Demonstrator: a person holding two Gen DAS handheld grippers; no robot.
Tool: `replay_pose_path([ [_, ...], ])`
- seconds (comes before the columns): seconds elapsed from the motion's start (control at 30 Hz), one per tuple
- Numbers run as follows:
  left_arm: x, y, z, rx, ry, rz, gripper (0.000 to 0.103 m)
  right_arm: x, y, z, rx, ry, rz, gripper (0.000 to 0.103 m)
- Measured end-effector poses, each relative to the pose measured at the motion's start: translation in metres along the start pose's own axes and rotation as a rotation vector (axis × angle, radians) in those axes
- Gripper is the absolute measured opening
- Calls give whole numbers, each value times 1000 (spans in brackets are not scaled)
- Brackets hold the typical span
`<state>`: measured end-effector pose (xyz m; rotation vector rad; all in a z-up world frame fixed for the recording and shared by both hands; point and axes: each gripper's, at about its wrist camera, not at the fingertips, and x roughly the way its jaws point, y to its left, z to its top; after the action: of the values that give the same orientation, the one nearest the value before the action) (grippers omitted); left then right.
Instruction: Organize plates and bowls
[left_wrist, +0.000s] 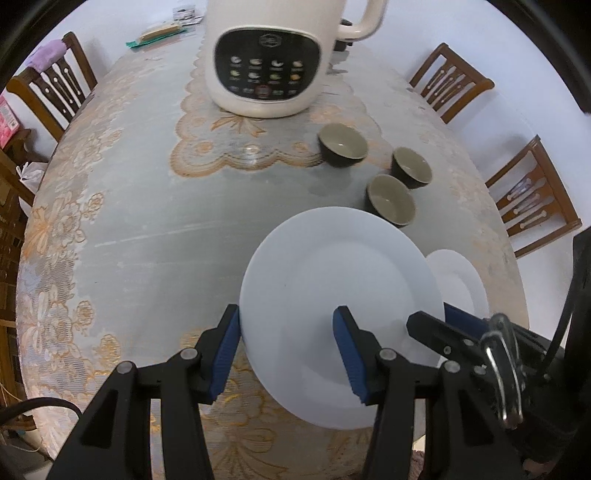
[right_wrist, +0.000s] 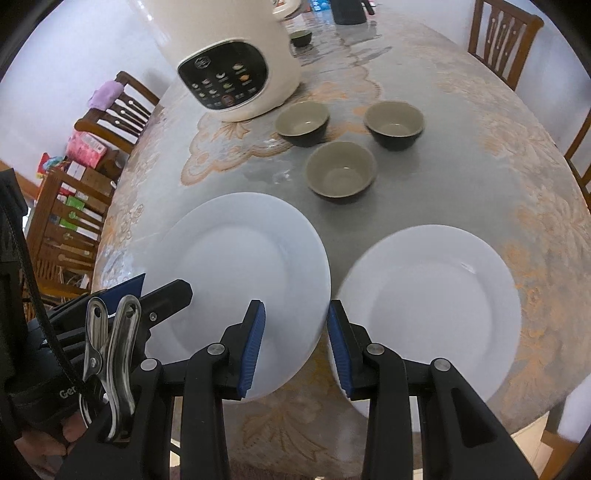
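Note:
Two white plates lie near the table's front edge. The left plate (left_wrist: 340, 295) (right_wrist: 236, 273) is the nearer one to my left gripper (left_wrist: 286, 325), which is open with one finger at the plate's left rim and the other over its middle. The right plate (right_wrist: 432, 306) shows as a sliver in the left wrist view (left_wrist: 461, 280). My right gripper (right_wrist: 295, 325) is open and empty, over the gap between the two plates. Three dark bowls with grey insides (right_wrist: 341, 171) (right_wrist: 303, 122) (right_wrist: 393, 123) stand behind the plates, apart from each other.
A cream electric cooker (left_wrist: 266, 55) (right_wrist: 229, 55) stands on a lace mat at the table's middle. The oval table (left_wrist: 147, 221) has a floral cloth. Wooden chairs (left_wrist: 450, 81) (left_wrist: 51, 88) surround it. A further small bowl (right_wrist: 301, 37) and a dark object sit at the far end.

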<state>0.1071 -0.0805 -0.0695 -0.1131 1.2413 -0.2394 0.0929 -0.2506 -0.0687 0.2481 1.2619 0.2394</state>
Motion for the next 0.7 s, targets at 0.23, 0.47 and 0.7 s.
replay_pose_path([
  [0.23, 5, -28, -1, 24, 7, -13, 54, -12, -30, -5, 28, -2, -12, 37],
  [0.47, 12, -53, -4, 38, 20, -18, 54, -20, -53, -7, 45, -5, -21, 37],
  [0.7, 20, -73, -7, 43, 35, -22, 54, -26, -73, -10, 48, -8, -35, 37],
])
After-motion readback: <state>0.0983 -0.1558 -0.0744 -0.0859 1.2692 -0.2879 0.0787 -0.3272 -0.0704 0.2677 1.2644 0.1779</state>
